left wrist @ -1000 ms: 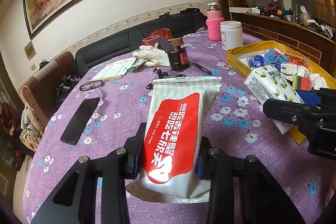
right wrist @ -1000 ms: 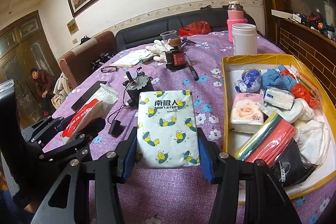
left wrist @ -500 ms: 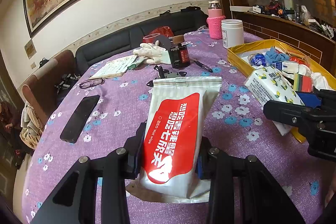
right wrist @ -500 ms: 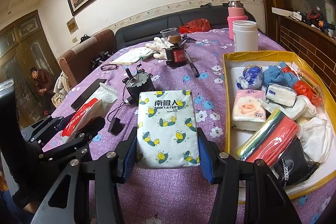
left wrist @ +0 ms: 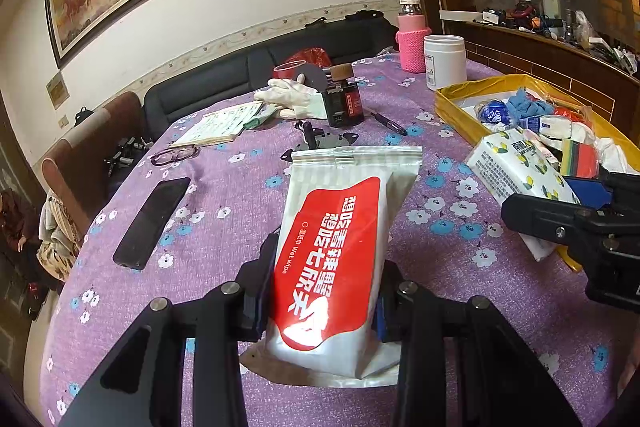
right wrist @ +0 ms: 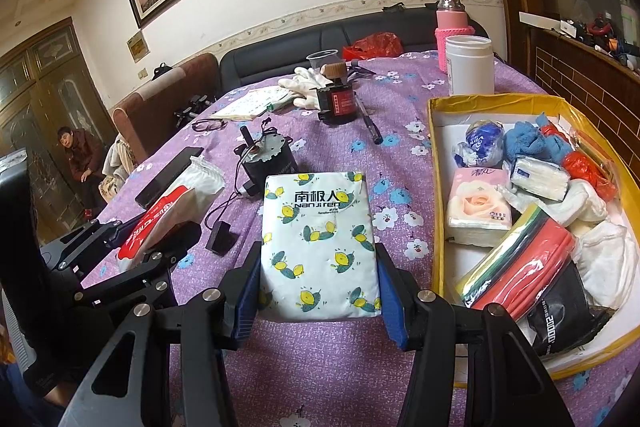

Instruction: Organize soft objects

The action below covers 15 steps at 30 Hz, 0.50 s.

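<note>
My left gripper (left wrist: pixel 322 287) is shut on a white and red wet wipe pack (left wrist: pixel 340 239) and holds it over the purple flowered tablecloth. My right gripper (right wrist: pixel 318 279) is shut on a white tissue pack with lemon prints (right wrist: pixel 318 247), left of the yellow box (right wrist: pixel 436 163). The box holds several soft things: a rose tissue pack (right wrist: pixel 478 209), blue cloth (right wrist: pixel 528 139), white cloths (right wrist: pixel 604 259) and a red pouch (right wrist: pixel 524 267). The tissue pack (left wrist: pixel 516 167) and right gripper (left wrist: pixel 576 227) show at right in the left wrist view. The wipe pack (right wrist: pixel 168 207) and left gripper (right wrist: pixel 132 255) show at left in the right wrist view.
On the table lie a small motor with wires (right wrist: pixel 264 155), a black phone (left wrist: pixel 152 223), glasses (left wrist: pixel 174 155), a booklet (left wrist: pixel 218 127), white gloves (left wrist: pixel 292 99), an ink bottle (left wrist: pixel 344 103), a pen (left wrist: pixel 388 125), a white jar (left wrist: pixel 444 61) and a pink bottle (left wrist: pixel 412 43).
Both grippers keep their packs. The right gripper has drifted a little forward and toward the yellow box; the left gripper has moved only slightly.
</note>
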Motion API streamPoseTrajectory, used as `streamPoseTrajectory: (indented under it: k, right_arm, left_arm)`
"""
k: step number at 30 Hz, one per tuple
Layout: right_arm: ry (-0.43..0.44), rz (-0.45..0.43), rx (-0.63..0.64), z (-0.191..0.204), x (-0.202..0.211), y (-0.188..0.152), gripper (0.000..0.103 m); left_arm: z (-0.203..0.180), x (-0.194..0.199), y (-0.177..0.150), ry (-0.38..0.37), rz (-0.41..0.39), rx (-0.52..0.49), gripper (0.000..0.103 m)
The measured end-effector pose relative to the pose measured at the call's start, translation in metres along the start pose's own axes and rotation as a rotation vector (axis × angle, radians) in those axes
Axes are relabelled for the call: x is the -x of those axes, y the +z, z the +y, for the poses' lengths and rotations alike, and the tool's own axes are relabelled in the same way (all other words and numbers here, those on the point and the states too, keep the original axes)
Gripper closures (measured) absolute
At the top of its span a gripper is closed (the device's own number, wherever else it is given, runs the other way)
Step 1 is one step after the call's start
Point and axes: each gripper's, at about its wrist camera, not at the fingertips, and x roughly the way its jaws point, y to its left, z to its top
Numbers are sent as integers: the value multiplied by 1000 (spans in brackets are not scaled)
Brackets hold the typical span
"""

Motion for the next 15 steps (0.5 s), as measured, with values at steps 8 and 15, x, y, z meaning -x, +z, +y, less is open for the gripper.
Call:
streamPoseTrajectory:
  k: [8, 15]
  right_arm:
    - [-1, -3, -5, 0, 1, 0, 47]
    - [-20, -27, -30, -12, 9, 4, 47]
  left_arm:
    - [0, -1, -1, 1, 3, 2, 67]
    - [-5, -1, 6, -28, 9, 0, 67]
